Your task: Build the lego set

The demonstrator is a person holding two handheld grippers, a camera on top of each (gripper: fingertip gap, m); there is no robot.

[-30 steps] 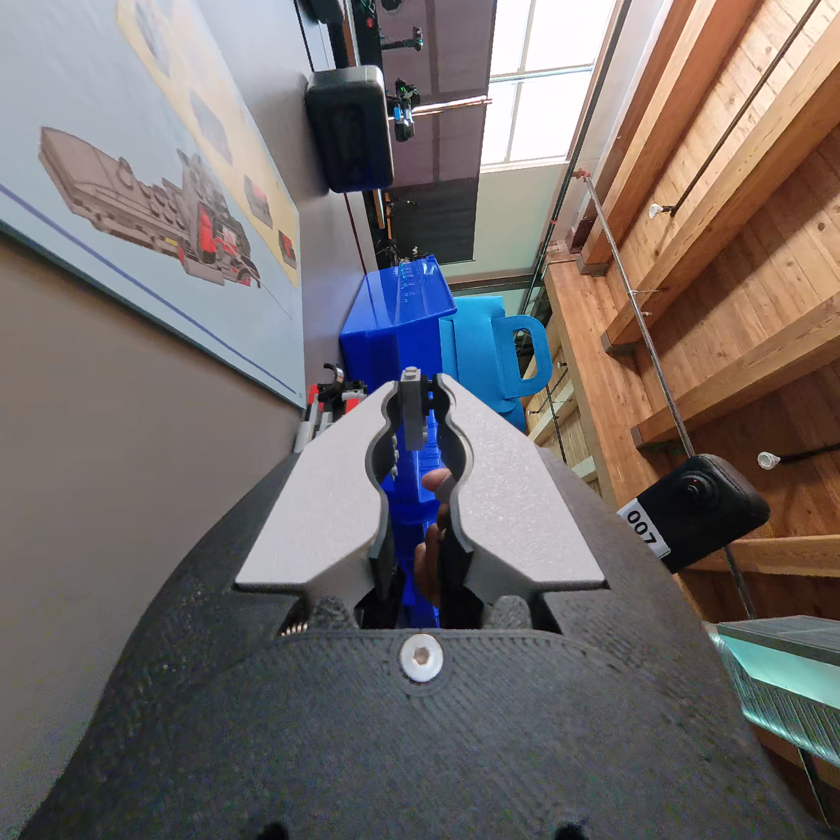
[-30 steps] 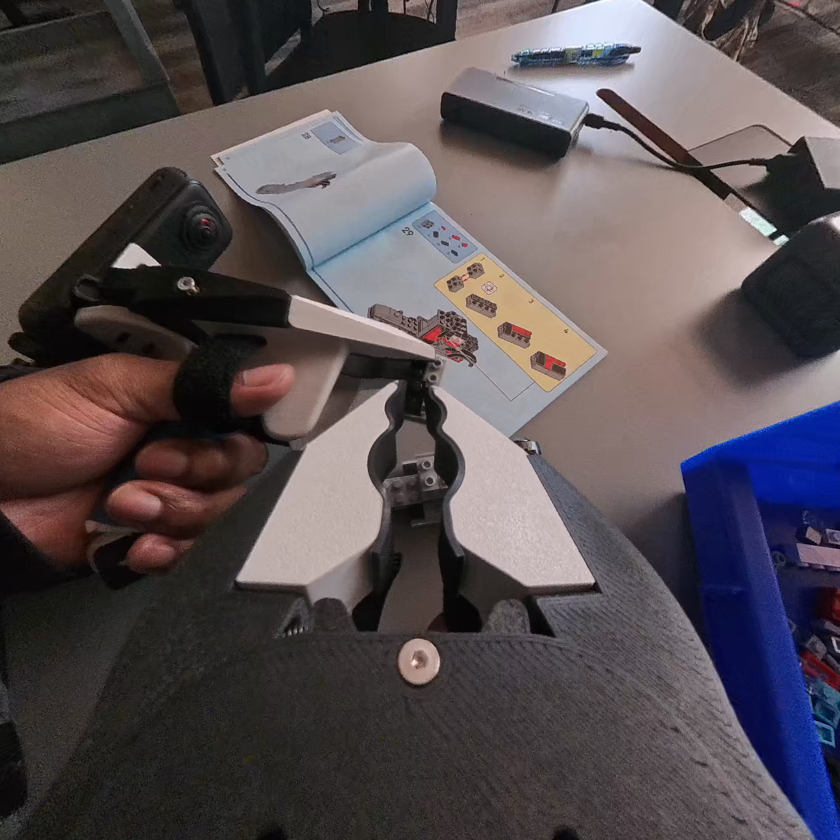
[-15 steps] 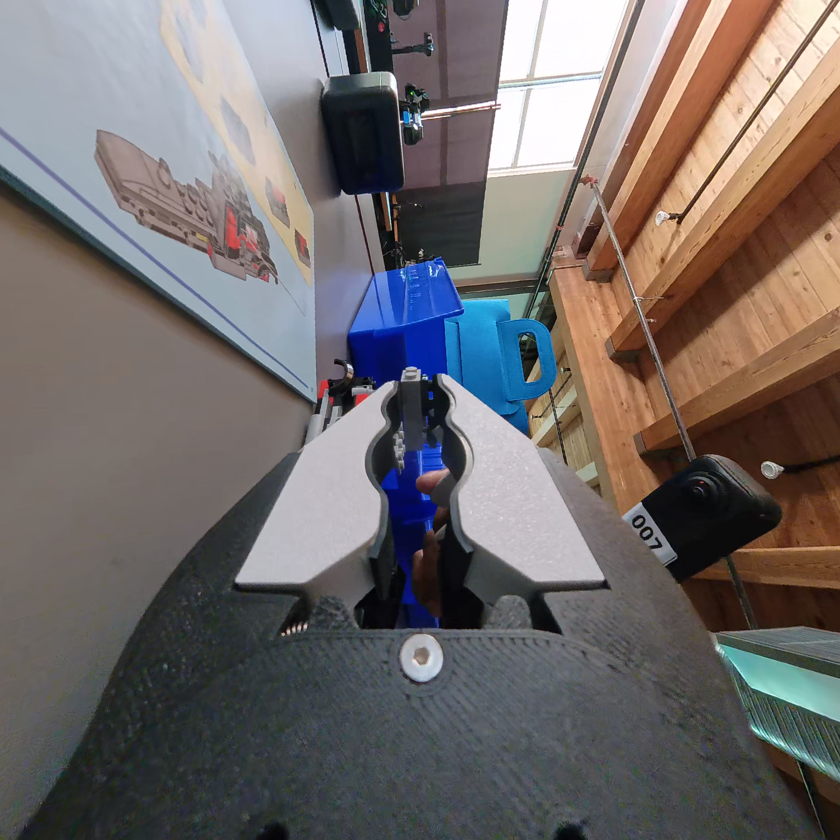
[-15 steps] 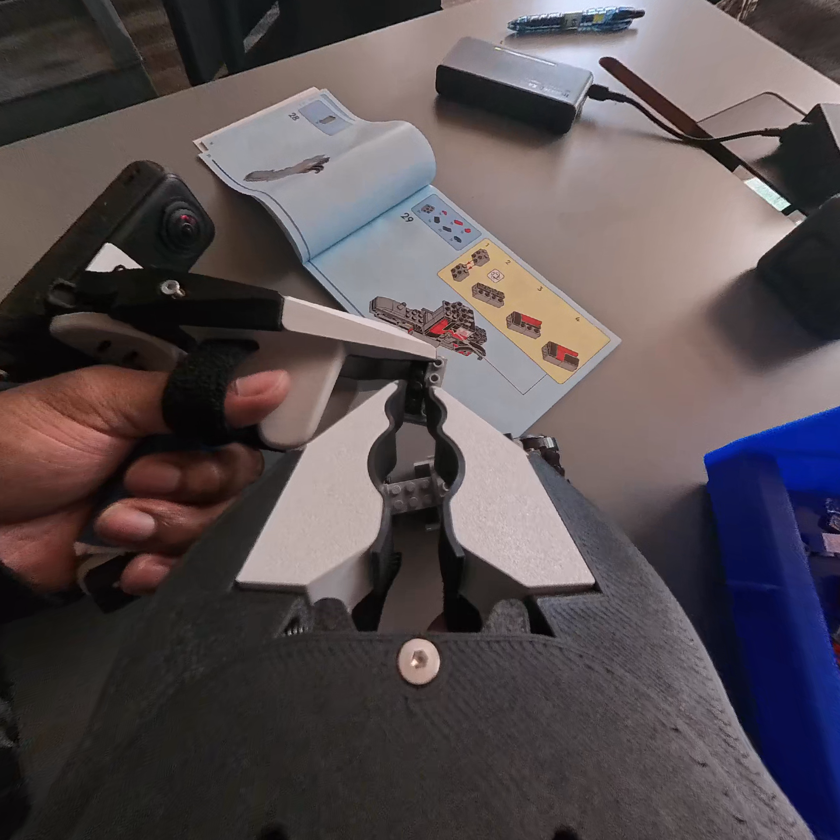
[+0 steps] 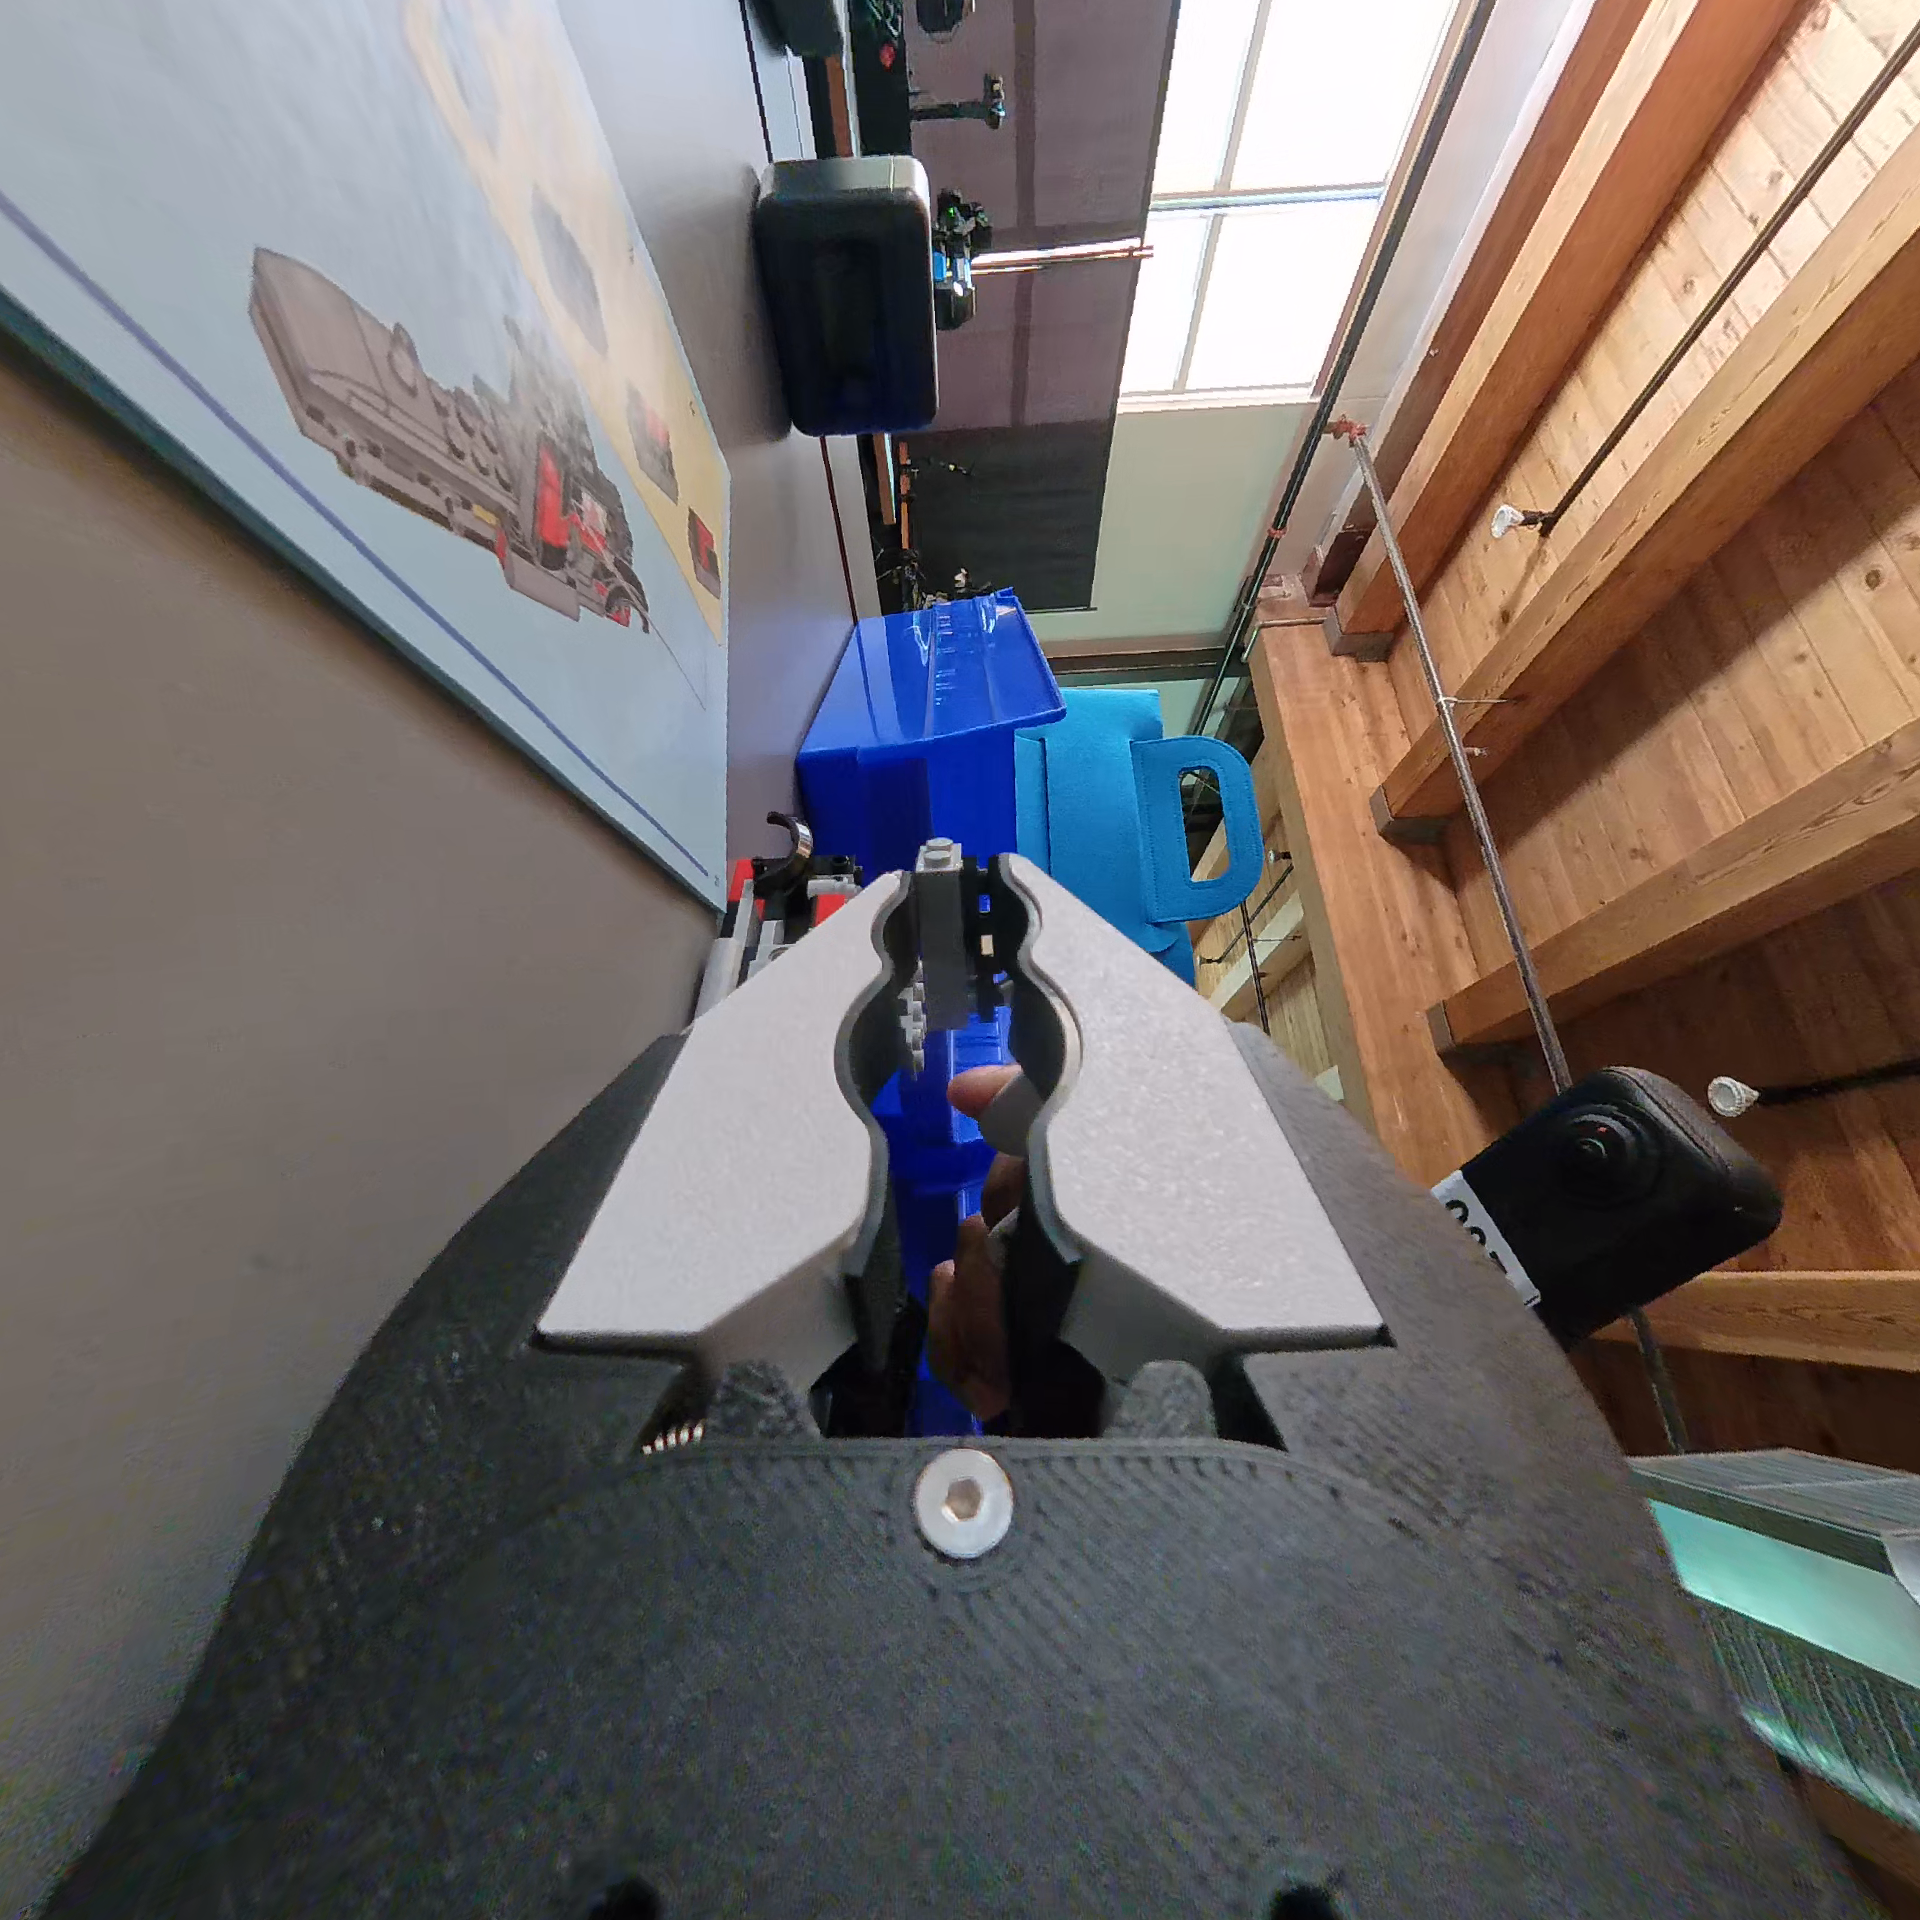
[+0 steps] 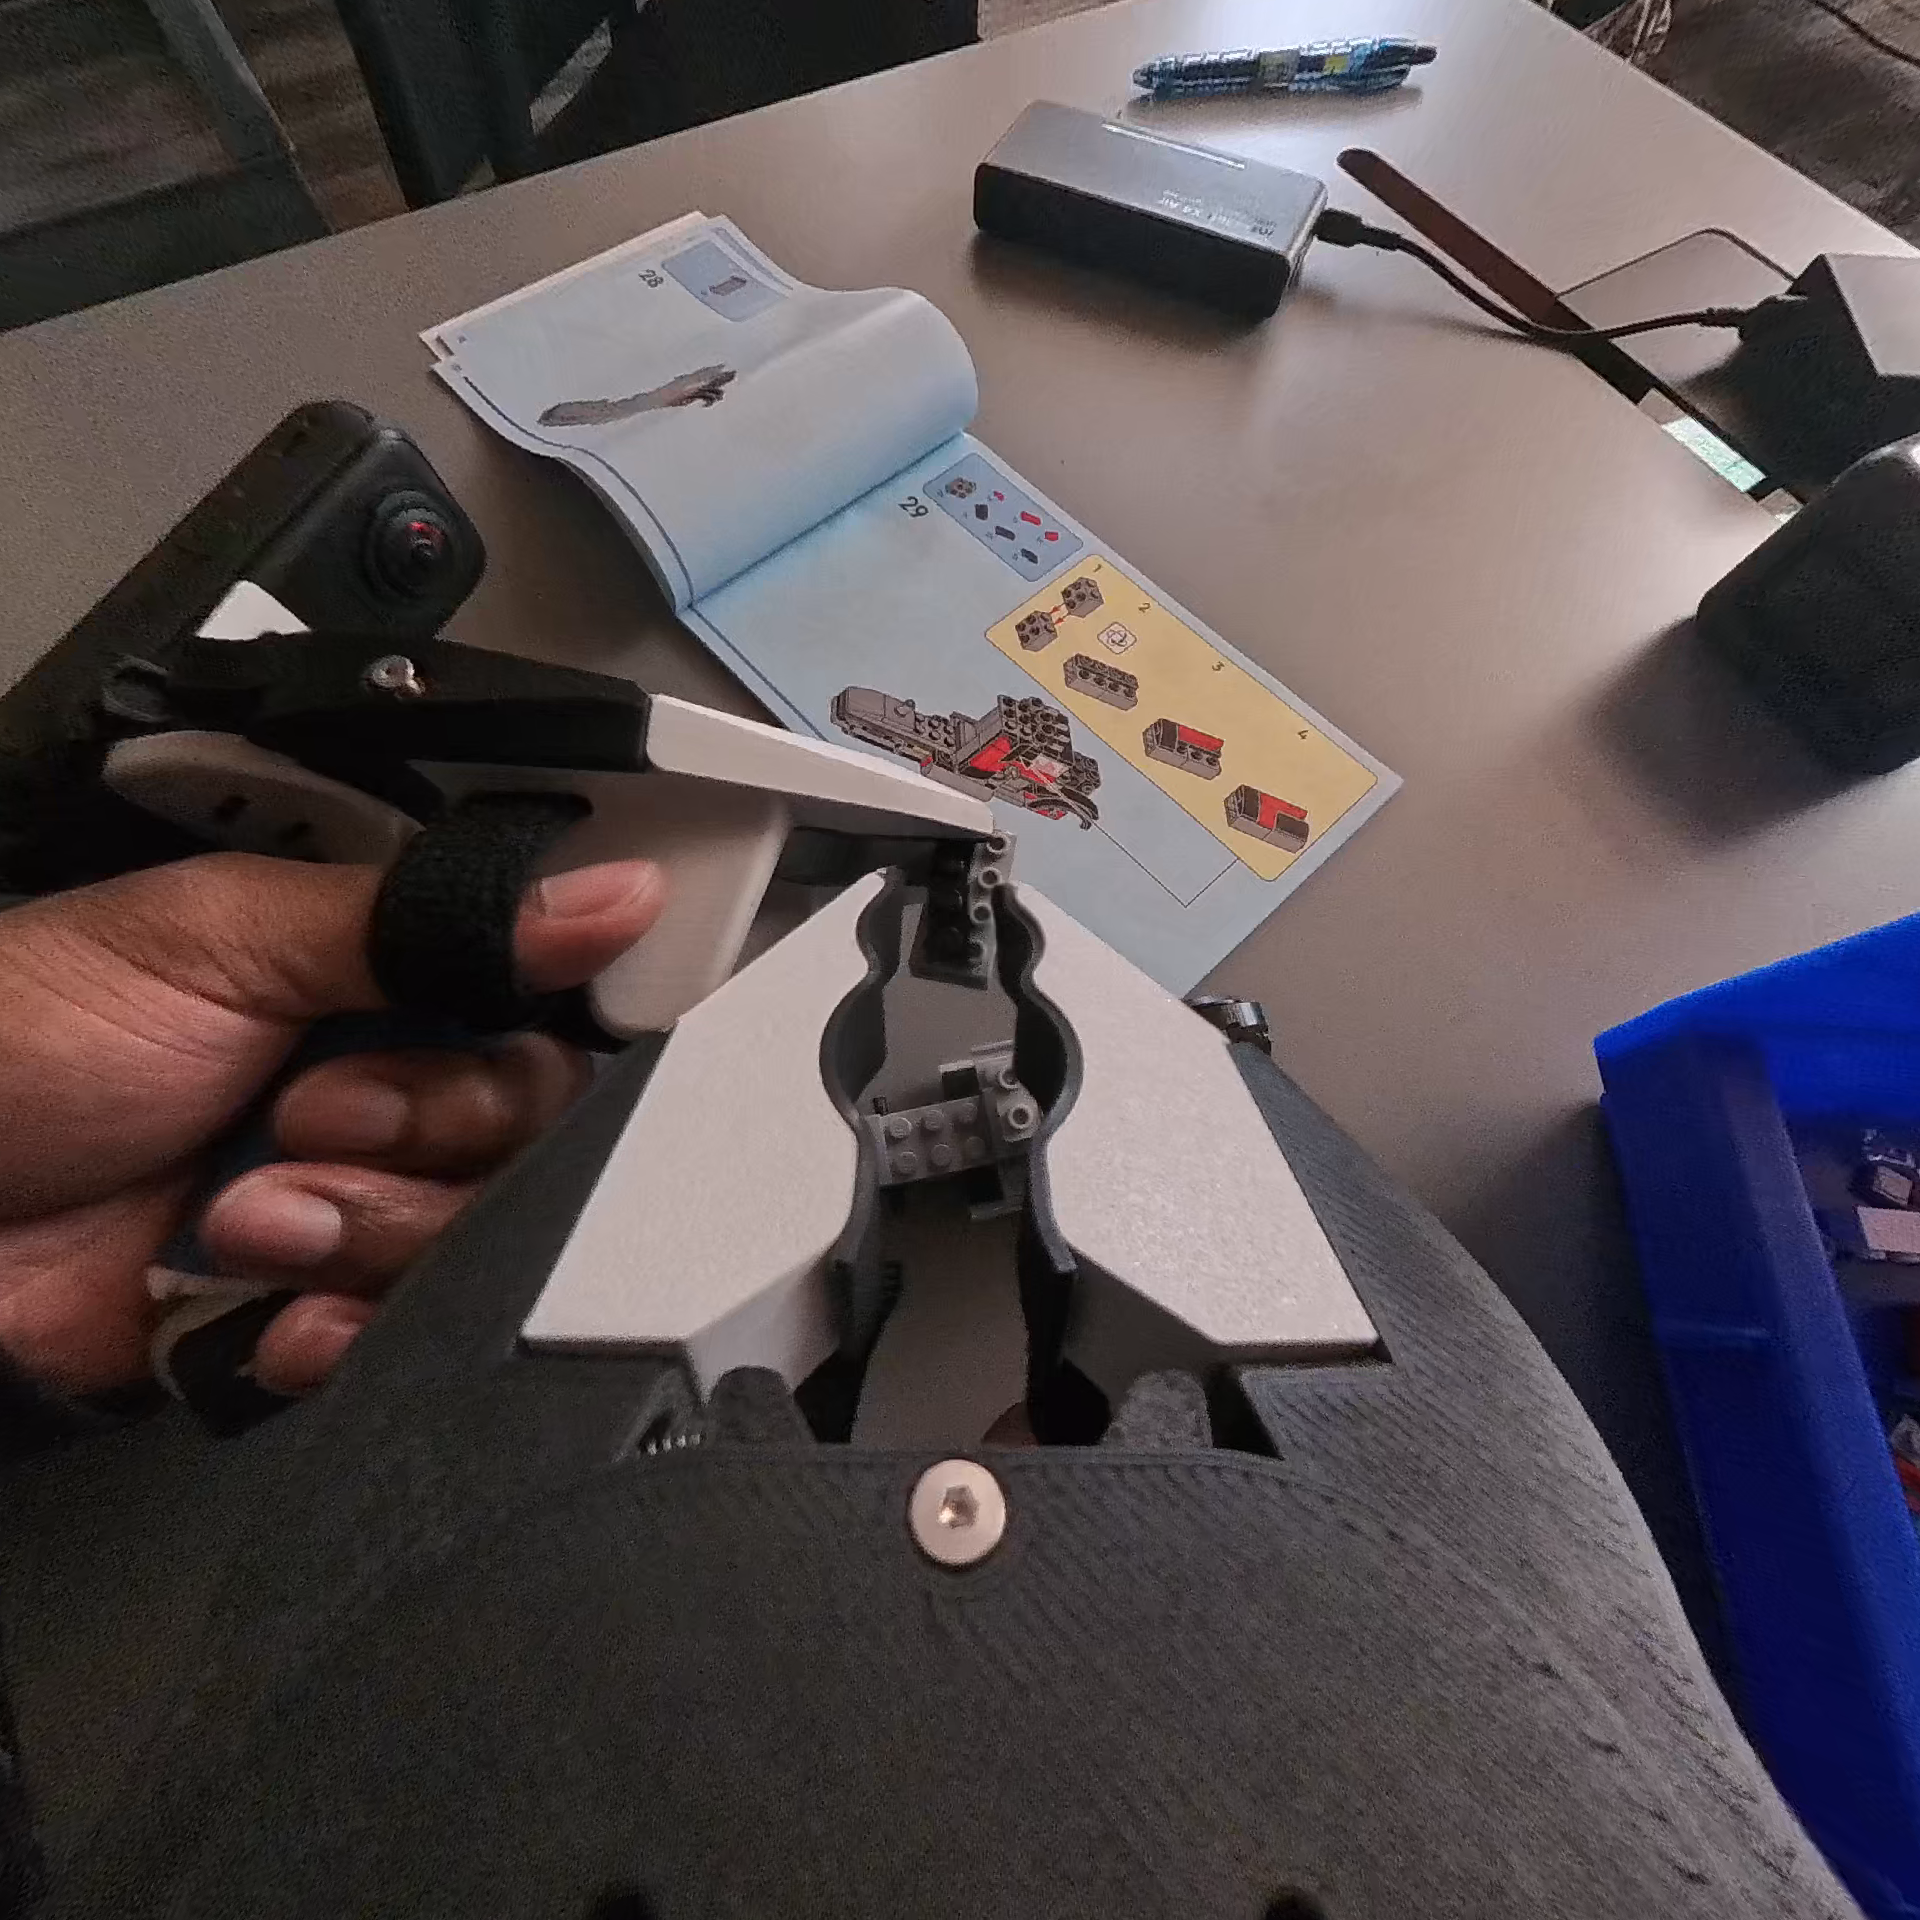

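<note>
My left gripper (image 5: 951, 878) is shut on a small light grey lego piece (image 5: 940, 935) with a black part on its right side. In the right wrist view my right gripper (image 6: 951, 899) is shut on the same small grey-and-black lego piece (image 6: 971, 914). The left gripper (image 6: 977, 831), held by a hand (image 6: 260, 1039), comes in from the left and meets it at the tips. A partly built grey lego model (image 6: 951, 1127) shows in the gap between the right fingers, below the held piece. It also shows in the left wrist view (image 5: 779, 904), on the table.
An open instruction booklet (image 6: 883, 540) lies on the grey table (image 6: 1351, 520). A blue bin (image 6: 1766, 1351) with loose bricks stands at the right. A black power bank (image 6: 1143, 208), its cable, a pen (image 6: 1278, 62) and a black object (image 6: 1818, 623) sit farther back. Left and right tips are no more than a few centimetres apart. From either gripper's tips it is about 25 centimetres to the black object (image 6: 1818, 623).
Both grippers have stayed shut and together on the small piece. They have shifted slightly as a pair, so the booklet and bin have slid in both views.
</note>
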